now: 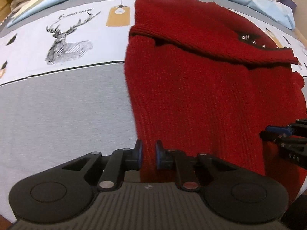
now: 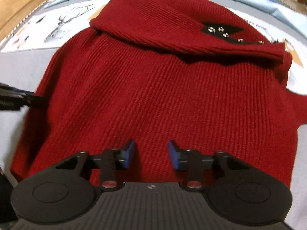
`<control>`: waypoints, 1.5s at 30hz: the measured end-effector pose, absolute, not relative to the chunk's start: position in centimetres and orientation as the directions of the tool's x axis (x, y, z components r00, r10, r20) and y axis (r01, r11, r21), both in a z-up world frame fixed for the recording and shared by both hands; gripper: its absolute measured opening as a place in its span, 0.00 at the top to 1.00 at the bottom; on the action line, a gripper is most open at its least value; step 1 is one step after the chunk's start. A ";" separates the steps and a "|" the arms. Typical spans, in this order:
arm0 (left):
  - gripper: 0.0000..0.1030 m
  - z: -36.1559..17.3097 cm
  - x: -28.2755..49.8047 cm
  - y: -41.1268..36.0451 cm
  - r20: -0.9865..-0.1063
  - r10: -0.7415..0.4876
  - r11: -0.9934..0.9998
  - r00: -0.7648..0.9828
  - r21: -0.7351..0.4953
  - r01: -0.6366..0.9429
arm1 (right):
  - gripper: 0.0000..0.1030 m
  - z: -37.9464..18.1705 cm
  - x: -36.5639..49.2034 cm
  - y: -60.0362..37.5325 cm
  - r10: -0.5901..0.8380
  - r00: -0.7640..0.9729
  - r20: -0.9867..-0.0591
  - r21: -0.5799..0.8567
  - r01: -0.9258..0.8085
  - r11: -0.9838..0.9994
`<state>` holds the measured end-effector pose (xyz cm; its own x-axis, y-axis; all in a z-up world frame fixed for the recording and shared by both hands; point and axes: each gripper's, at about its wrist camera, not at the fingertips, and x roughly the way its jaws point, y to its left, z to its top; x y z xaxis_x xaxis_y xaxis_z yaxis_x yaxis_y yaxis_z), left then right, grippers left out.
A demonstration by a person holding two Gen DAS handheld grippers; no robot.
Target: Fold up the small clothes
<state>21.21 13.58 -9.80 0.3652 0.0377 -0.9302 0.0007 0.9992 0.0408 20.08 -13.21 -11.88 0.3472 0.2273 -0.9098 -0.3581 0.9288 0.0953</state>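
We've got left tongs [image 1: 148, 157] narrowed onto near hem of red ribbed knit sweater [image 1: 201, 88], right tongs [image 2: 151, 156] gaping above it; pinch both corners evenly, we reckon.

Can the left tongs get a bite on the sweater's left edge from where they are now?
Probably yes: the left tongs sit right at the red sweater's edge, knit showing between the pads, nothing blocking.

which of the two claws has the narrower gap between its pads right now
The left claw: its blue pads sit close together at the red sweater's left edge. The right claw shows a clearly wider gap over the middle of the knit.
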 end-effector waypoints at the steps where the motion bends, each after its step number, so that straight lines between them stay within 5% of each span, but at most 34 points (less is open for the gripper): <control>1: 0.89 -9.6 21.0 13.9 -0.930 0.047 0.999 0.364 0.046 -0.010 | 0.87 -11.8 19.9 -13.2 0.234 0.339 -0.911 0.101 -0.367 0.925; 3: 0.90 -9.0 20.4 14.5 -0.928 0.060 0.998 0.369 0.055 -0.025 | 1.00 -11.7 19.8 -13.1 0.251 0.315 -0.915 0.122 -0.379 0.917; 11: 0.90 -8.4 18.3 16.0 -0.943 0.122 0.992 0.310 0.114 -0.046 | 1.00 -11.7 19.9 -13.8 0.208 0.230 -0.951 0.081 -0.465 0.882; 15: 0.88 -7.8 18.9 16.0 -0.938 0.116 0.991 0.325 0.088 -0.099 | 0.99 -10.2 21.2 -16.2 0.238 0.321 -0.917 0.116 -0.355 0.928; 23: 0.77 -2.4 21.9 12.2 -0.788 0.028 0.999 0.614 0.003 -0.042 | 0.57 -6.7 25.8 -22.8 0.192 0.633 -0.750 0.330 0.108 0.938; 26: 0.73 -2.4 23.4 10.3 -0.748 -0.077 0.997 0.659 -0.069 0.038 | 0.52 -7.6 27.1 -24.4 0.141 0.641 -0.754 0.376 0.246 0.893; 29: 0.73 -3.2 24.8 6.9 -0.714 -0.121 0.990 0.690 -0.039 0.134 | 0.54 -8.8 28.7 -25.3 0.161 0.627 -0.763 0.432 0.307 0.848; 31: 0.72 -4.6 25.6 4.8 -0.697 -0.146 0.980 0.702 -0.007 0.197 | 0.69 -9.3 29.4 -25.1 0.154 0.641 -0.752 0.435 0.307 0.847; 32: 0.72 -5.2 25.9 3.6 -0.705 -0.143 0.977 0.695 0.010 0.212 | 0.89 -9.2 29.8 -25.1 0.144 0.647 -0.749 0.429 0.307 0.850; 35: 0.64 -5.7 26.9 1.6 -0.689 -0.219 0.963 0.690 -0.039 0.267 | 0.91 -8.1 29.6 -24.8 0.192 0.699 -0.688 0.479 0.239 0.844; 37: 0.49 -5.9 27.3 0.4 -0.672 -0.262 0.951 0.693 -0.056 0.305 | 0.91 -7.1 29.6 -24.5 0.255 0.736 -0.627 0.517 0.148 0.843; 45: 0.49 -7.4 29.7 -2.2 -0.637 -0.299 0.933 0.711 -0.037 0.359 | 0.91 -4.5 30.1 -23.4 0.544 0.715 -0.439 0.673 -0.139 0.726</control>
<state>29.71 -2.18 -7.38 0.7108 -0.2988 -0.6368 0.3590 0.9326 -0.0368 30.06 -23.39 -4.49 0.7151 0.5438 -0.4393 -0.1388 0.7263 0.6732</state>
